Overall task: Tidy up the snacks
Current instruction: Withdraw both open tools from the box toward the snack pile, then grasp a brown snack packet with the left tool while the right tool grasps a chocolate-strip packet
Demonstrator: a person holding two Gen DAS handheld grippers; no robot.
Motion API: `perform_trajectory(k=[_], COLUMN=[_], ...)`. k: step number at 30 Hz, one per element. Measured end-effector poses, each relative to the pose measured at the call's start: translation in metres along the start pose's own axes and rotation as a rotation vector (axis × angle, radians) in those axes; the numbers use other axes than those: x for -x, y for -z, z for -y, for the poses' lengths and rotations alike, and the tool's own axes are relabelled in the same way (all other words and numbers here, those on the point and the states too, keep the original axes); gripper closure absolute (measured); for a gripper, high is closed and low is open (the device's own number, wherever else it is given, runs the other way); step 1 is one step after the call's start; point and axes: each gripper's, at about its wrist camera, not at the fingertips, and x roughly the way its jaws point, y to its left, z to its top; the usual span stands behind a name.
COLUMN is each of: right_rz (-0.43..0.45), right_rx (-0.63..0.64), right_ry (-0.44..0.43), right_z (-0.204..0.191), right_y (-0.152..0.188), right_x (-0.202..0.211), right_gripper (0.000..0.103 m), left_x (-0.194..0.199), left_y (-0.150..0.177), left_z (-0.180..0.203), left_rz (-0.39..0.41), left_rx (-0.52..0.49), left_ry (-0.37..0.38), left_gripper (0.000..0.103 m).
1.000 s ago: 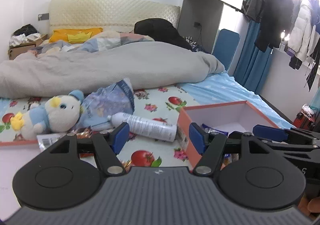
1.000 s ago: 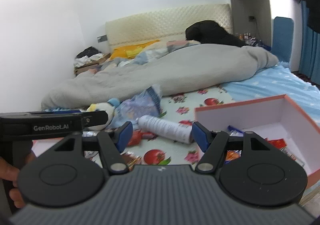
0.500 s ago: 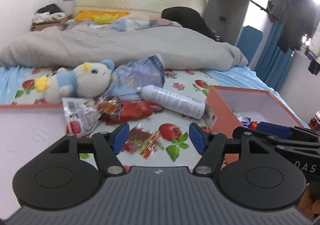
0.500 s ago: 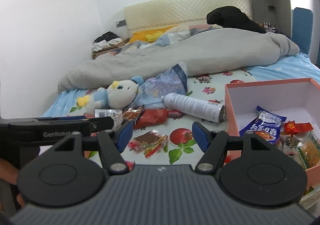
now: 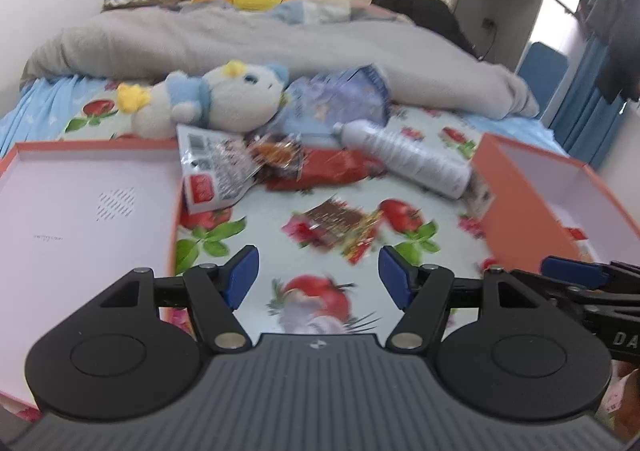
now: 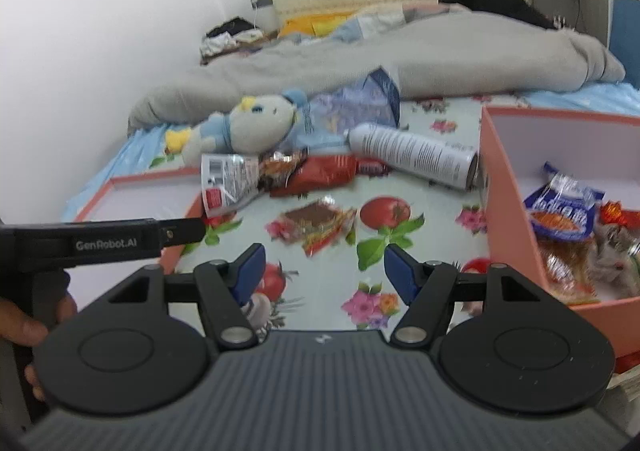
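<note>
"GenRobot.AI" readable on the left gripper [image 6: 188, 229]; lettering on the can [image 6: 416, 155] and wrappers too blurred to read. Both left gripper and right gripper [image 6: 324, 271] wide apart, empty, above bare bedsheet [image 5: 260, 227]. Loose snack packet [image 5: 336, 221] on the sheet between box lid [image 5: 80, 195] and orange box [image 6: 508, 191], more snacks [image 6: 564, 207] inside the box.

bare sheet [image 5: 256, 235] ahead, lid [image 5: 80, 203] left, box [image 5: 520, 211] right

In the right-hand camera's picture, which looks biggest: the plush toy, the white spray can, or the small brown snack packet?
1. Plush toy and white spray can: too alike to rank.
2. Brown snack packet: smallest, though nearest.
</note>
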Motion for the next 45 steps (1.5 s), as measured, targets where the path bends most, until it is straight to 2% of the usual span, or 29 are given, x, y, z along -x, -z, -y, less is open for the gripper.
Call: perform_trajectory(k=[6, 11, 15, 19, 30, 33, 36, 38, 41, 45], right_rz=[-0.034, -0.057, -0.089, -0.115, -0.171, -0.18, -0.188, -0.192, -0.206, -0.202], right_rx=[0.012, 0.028, 0.037, 0.052, 0.101, 0.131, 0.172, 0.189, 0.21, 0.258], right_ry=[-0.012, -0.031, -0.054, -0.069, -0.131, -0.137, -0.14, -0.155, -0.167, -0.165], right_z=[0.001, -0.001, -0.001, -0.001, 0.003, 0.003, 0.002, 0.002, 0.002, 0.001], right_y=[-0.004, -0.011, -0.015, -0.019, -0.034, -0.038, -0.04, -0.04, -0.04, -0.039], right_x=[-0.025, -0.046, -0.066, -0.087, -0.149, -0.163, -0.176, -0.183, -0.196, -0.209], right_gripper=[0.035, 0.035, 0.035, 0.035, 0.035, 0.035, 0.02, 0.019, 0.019, 0.019], left_x=[-0.025, -0.046, -0.063, -0.083, -0.141, -0.16, -0.177, -0.187, -0.206, -0.223], left_y=[-0.008, -0.016, -0.024, -0.034, -0.065, -0.071, -0.076, -0.079, -0.079, -0.077], left_z=[-0.004, -0.005, -0.011, -0.009, -0.014, -0.014, -0.016, -0.019, -0.017, -0.014], left_rz=[-0.033, -0.054, -0.079, -0.091, -0.167, -0.189, -0.19, -0.198, -0.225, -0.237], left_rx=[-0.054, -0.06, -0.059, -0.15, -0.233, -0.273, -0.311, -0.329, -0.411, -0.501], left_ry=[-0.016, -0.03, -0.013, -0.054, -0.074, -0.102, -0.13, -0.15, -0.218, -0.25], left_gripper=[0.032, 0.032, 0.032, 0.032, 0.031, 0.023, 0.021, 0.02, 0.019, 0.018])
